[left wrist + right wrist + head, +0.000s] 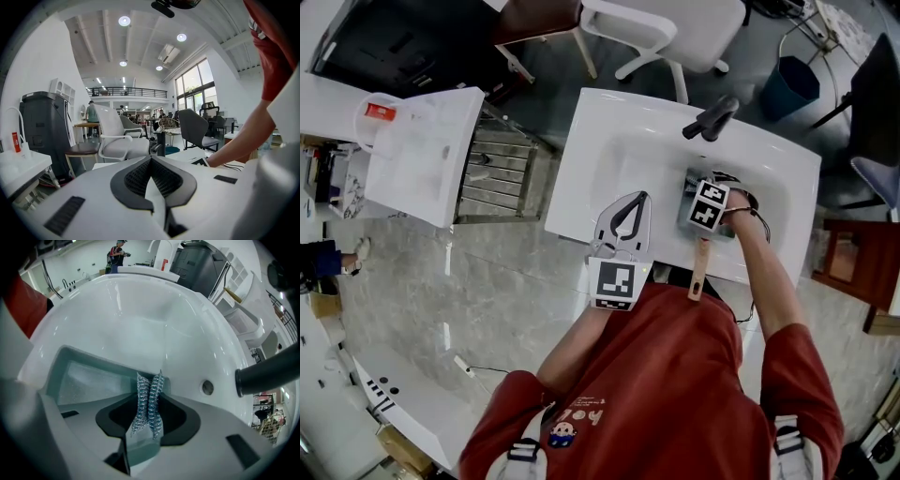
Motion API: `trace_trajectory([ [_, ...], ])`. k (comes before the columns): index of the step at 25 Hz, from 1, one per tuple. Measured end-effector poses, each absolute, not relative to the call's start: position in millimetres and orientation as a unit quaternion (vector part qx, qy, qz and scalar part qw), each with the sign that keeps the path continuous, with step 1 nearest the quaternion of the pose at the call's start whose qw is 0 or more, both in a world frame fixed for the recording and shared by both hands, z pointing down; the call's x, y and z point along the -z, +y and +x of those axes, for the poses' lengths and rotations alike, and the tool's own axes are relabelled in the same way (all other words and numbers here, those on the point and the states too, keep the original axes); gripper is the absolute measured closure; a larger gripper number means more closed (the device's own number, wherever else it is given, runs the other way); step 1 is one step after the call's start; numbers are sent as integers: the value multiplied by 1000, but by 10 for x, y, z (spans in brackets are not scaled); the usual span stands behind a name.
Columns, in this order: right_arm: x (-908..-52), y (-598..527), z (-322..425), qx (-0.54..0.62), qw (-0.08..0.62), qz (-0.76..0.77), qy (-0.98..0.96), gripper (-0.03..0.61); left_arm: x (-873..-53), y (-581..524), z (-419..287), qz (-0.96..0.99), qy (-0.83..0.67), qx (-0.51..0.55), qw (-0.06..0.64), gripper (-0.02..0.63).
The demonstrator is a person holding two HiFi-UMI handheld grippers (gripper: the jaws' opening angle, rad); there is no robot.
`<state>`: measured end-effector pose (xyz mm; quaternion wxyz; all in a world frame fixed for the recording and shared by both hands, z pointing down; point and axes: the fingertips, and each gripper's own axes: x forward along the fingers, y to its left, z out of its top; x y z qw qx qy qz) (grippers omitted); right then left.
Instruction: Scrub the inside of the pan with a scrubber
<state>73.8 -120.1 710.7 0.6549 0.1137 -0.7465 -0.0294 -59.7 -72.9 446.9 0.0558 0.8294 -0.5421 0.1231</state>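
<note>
White sink (614, 155) with black faucet (711, 118)

pan (700, 265) mostly hidden beneath right claw (150, 377), distant people (91, 111) tiny

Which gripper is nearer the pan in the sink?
Right. The right gripper is over the pan, shut on the scrubber. The left gripper hangs shut and empty at the sink's near rim, left of the pan.

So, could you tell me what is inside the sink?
A rectangular pan lies in the sink, with the right gripper shut on a metal scrubber over it. The gripper hides the pan floor beneath it.
</note>
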Motion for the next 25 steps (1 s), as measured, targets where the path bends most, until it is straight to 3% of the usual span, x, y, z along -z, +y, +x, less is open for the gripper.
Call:
trace_trajectory([
  [12,-6373,-602,803,-68,627,-4,-776,422,-4468,-759,-496,834,-536,-117,58,604],
  [25,-6478,-335,918,-171,620,-71,-762,433,-4499,-774,-302,845,-518,-112,67,604],
])
